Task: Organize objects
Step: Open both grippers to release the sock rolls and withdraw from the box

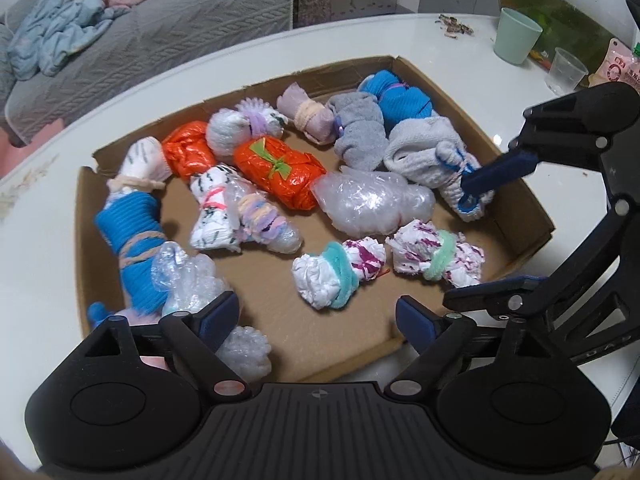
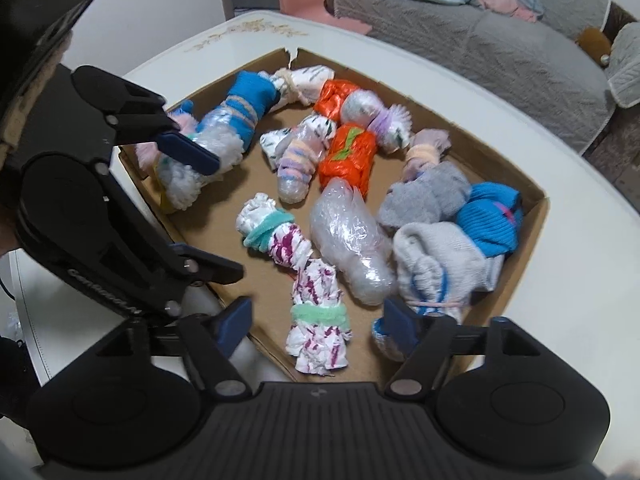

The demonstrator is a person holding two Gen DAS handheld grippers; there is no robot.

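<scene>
Shallow brown cardboard tray (image 1: 516,184) on white table (image 1: 280,56), full of tied bundles. L gripper (image 1: 316,316) jaws spread, empty. R gripper (image 2: 316,322) spread over purple-flecked white bundle (image 2: 316,320), not pinching.

i can see raised letters on the black arm of my left gripper (image 2: 192,216), but they are too blurry to read. the pink packet (image 1: 614,66) by the clear cup (image 1: 566,70) has print too small to read.
</scene>
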